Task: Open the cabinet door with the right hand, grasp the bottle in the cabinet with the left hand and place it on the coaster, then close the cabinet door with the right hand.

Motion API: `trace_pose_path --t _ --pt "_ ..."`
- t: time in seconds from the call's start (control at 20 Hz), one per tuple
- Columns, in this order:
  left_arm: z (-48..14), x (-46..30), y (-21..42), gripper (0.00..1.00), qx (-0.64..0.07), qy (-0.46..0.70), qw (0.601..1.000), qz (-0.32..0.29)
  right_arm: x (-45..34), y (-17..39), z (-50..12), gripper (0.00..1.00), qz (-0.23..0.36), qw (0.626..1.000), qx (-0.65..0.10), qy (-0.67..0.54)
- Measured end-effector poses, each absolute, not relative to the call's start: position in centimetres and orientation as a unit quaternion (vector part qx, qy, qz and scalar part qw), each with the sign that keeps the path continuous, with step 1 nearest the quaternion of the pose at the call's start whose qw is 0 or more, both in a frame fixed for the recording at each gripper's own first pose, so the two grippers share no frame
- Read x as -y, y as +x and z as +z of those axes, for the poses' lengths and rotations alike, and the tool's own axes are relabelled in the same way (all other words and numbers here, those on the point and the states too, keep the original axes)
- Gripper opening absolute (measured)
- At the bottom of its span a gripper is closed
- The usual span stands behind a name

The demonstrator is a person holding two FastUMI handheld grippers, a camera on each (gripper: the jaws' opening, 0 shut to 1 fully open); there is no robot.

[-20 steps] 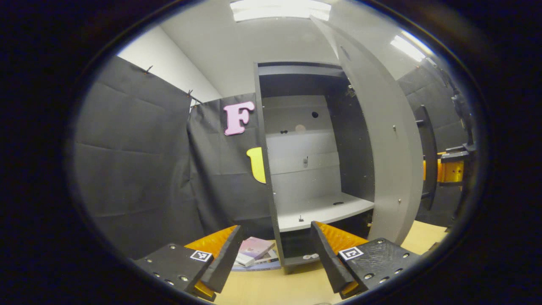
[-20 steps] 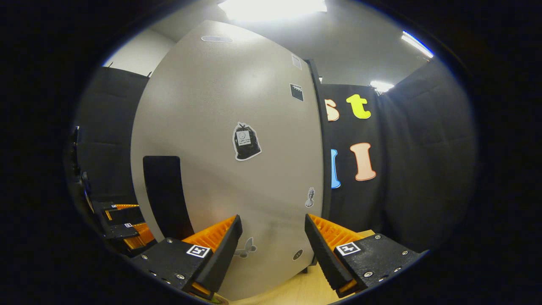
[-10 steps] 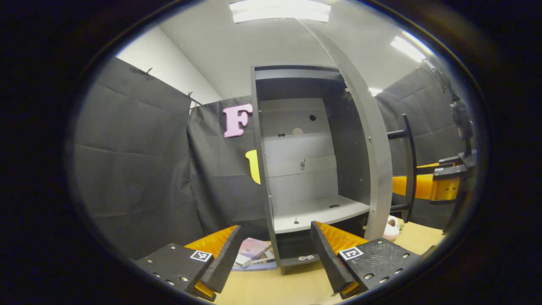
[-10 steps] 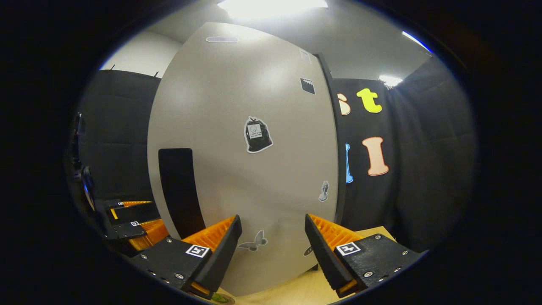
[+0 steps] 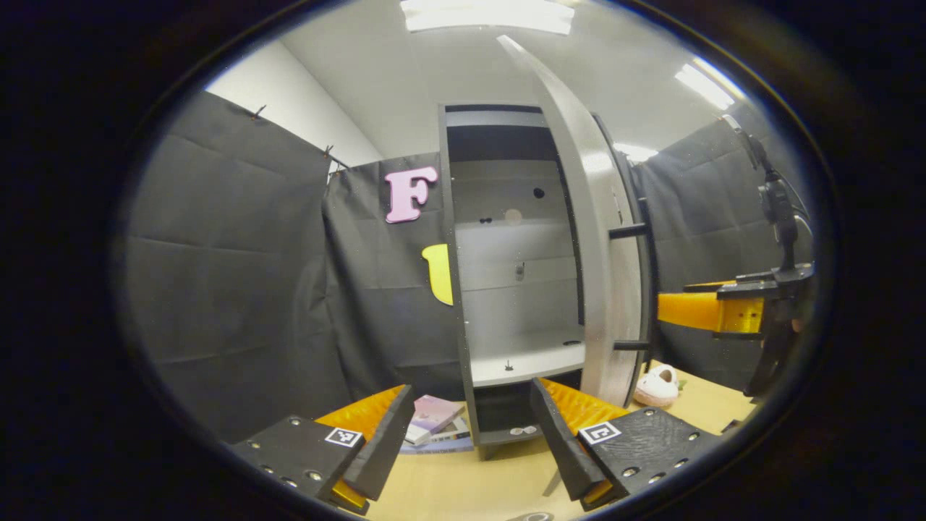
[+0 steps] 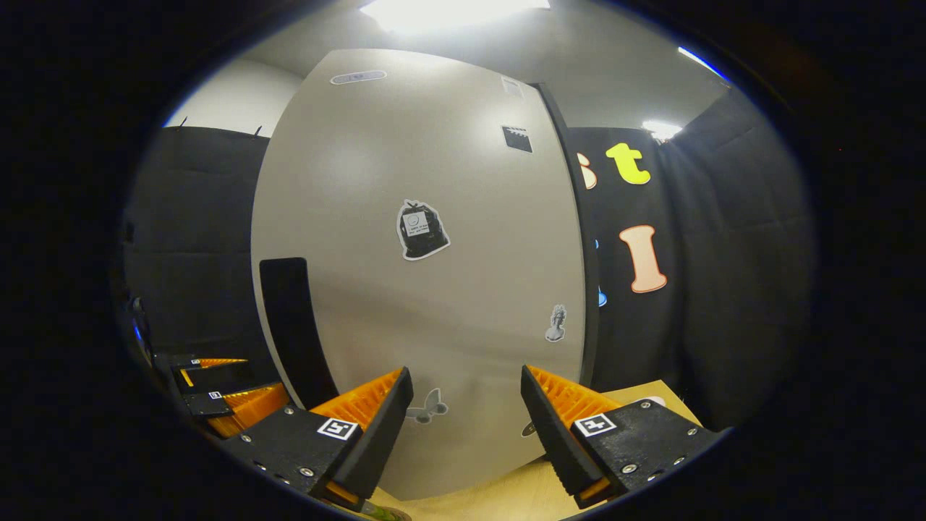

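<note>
The grey cabinet stands on the table with its shelf bare, apart from a small dark speck. Its door hangs partly swung across the right of the opening, edge toward me, and the black handle shows beyond it. My left gripper is open with nothing between its fingers, low in front of the cabinet. My right gripper is open too, facing the door's outer face with its stickers, to the right of the handle. It also appears as the right gripper past the door.
A stack of books lies left of the cabinet's foot. A white plush thing sits on the wooden table behind the door. A dark stand rises at the far right. The left gripper shows low beside the door.
The door has swung from wide open toward the cabinet, now covering the right side of the opening. The right gripper followed its outer face. The left gripper stayed nearly still.
</note>
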State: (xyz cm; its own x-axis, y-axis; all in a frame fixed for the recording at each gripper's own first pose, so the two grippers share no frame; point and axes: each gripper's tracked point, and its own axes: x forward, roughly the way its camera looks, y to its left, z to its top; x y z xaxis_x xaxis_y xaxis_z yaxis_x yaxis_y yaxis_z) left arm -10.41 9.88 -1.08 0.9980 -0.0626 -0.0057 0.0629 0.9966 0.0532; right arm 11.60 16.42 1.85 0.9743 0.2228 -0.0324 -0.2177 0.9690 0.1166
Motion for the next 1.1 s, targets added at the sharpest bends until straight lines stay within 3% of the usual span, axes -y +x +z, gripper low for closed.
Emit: trace_pose_path --t 0.25,0.3,0.45,0.5,0.55,0.9,0.95,1.1 --pt "0.3 -8.4 -9.9 0.92 -0.003 0.01 1.0 -0.028 -14.6 10.3 0.9 0.93 0.062 0.996 -0.036 0.053" --pt "0.6 -8.2 -9.8 0.84 -0.007 0.003 1.0 -0.022 -14.2 10.1 0.8 0.93 0.05 0.997 -0.036 0.049" --pt "0.9 -6.4 -9.1 0.84 -0.025 -0.028 0.999 -0.024 -13.9 10.2 0.4 0.93 0.025 0.998 -0.04 0.037" --pt "0.9 -6.0 -9.1 0.84 -0.026 -0.024 0.999 -0.023 -14.4 10.2 0.4 0.93 0.026 0.998 -0.042 0.034" --pt "0.8 -6.1 -8.7 1.0 -0.024 -0.015 0.999 -0.021 -14.9 10.0 0.4 0.93 0.027 0.998 -0.043 0.035" --pt "2.2 -1.6 -9.5 1.0 -0.001 0.002 0.999 -0.033 -15.3 7.9 2.1 0.93 0.038 0.999 -0.02 0.03" --pt "2.6 -1.5 -9.6 0.92 0.006 0.006 0.999 -0.033 -15.2 8.0 1.7 0.93 0.037 0.998 -0.022 0.035" --pt "2.8 -1.1 -9.4 0.92 0.003 0.01 1.0 -0.027 -14.3 8.6 1.7 0.93 0.025 0.999 -0.022 0.034"
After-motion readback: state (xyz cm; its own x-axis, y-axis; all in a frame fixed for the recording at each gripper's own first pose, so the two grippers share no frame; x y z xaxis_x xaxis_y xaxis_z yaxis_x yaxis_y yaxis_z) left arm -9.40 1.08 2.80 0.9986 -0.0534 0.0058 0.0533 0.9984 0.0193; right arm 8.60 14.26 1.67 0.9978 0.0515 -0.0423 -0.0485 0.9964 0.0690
